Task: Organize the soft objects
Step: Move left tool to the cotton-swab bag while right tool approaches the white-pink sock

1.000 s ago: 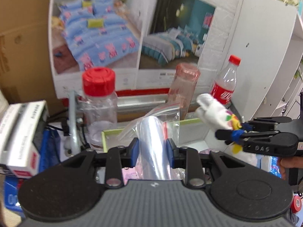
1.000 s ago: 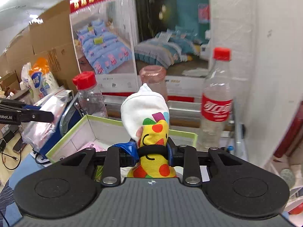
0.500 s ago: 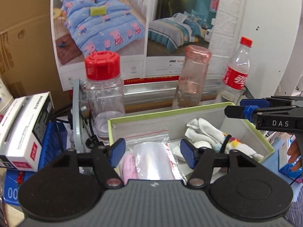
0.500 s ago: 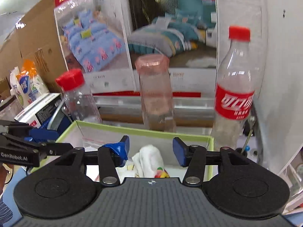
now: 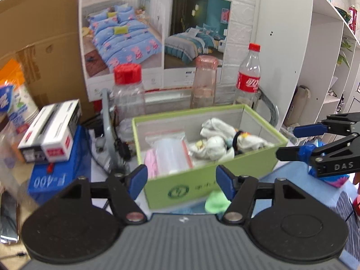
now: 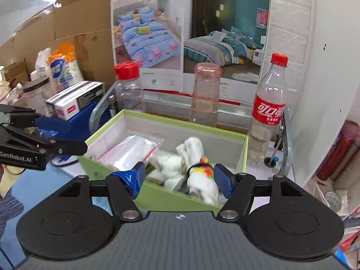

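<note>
A green box (image 5: pixel 202 187) (image 6: pixel 157 196) stands on the table. Inside lie a clear zip bag (image 5: pixel 171 151) (image 6: pixel 130 149) with pink cloth on the left and white socks (image 5: pixel 216 141) (image 6: pixel 198 168) with coloured print on the right. My left gripper (image 5: pixel 181 183) is open and empty, just in front of the box. My right gripper (image 6: pixel 178 178) is open and empty above the box's near wall; it also shows in the left wrist view (image 5: pixel 290 141), right of the box. The left gripper shows at the left of the right wrist view (image 6: pixel 74 135). A light green sock (image 5: pixel 217 202) lies in front of the box.
Behind the box stand a red-capped jar (image 5: pixel 128 94), a pink bottle (image 5: pixel 204 83) and a cola bottle (image 5: pixel 248 78). White cartons (image 5: pixel 51 130) lie on a blue box (image 5: pixel 58 175) to the left. A white shelf unit (image 5: pixel 315 56) stands to the right.
Both grippers opened and let go: the zip bag and the socks now lie in the box. Both grippers then drew back from the box.
</note>
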